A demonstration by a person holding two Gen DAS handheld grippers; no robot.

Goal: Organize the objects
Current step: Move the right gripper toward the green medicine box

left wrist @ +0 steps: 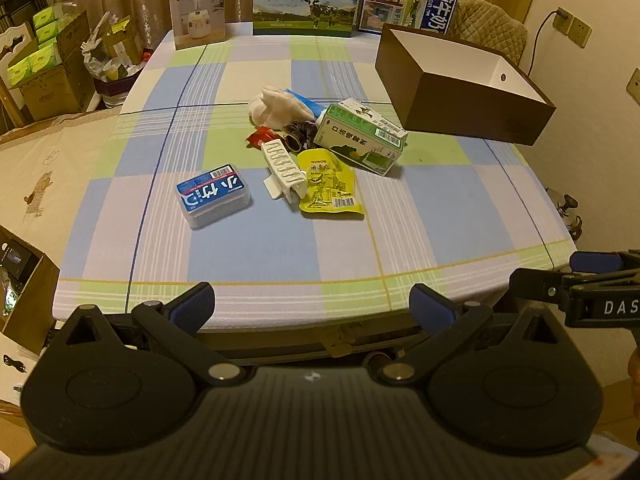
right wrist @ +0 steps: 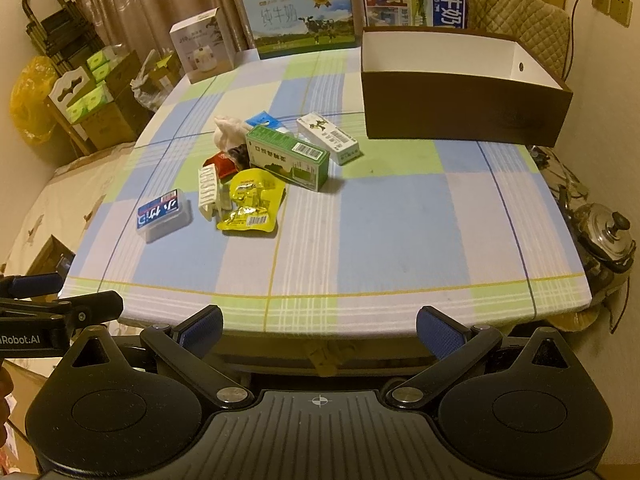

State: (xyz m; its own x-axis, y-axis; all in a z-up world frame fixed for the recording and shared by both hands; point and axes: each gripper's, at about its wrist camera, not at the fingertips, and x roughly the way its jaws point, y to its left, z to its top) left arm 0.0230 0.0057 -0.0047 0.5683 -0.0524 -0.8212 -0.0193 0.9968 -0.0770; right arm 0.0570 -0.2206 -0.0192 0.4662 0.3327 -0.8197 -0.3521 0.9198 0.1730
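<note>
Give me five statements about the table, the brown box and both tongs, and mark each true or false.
1. The brown box already holds the green carton. False: the green carton lies on the tablecloth.
2. Both the left tongs and the right tongs are open and hold nothing. True.
3. The yellow pouch lies beside the white plastic clip. True.
4. The blue-labelled case is stacked on the green carton. False: it lies apart, alone.
5. Three large cartons stand at the table's far edge. True.

Left gripper [left wrist: 312, 306]: jaws spread wide, nothing between the blue pads [left wrist: 196, 307]. Right gripper [right wrist: 319, 326]: jaws likewise wide apart, empty. Both held level, side by side, pointing forward.
</note>
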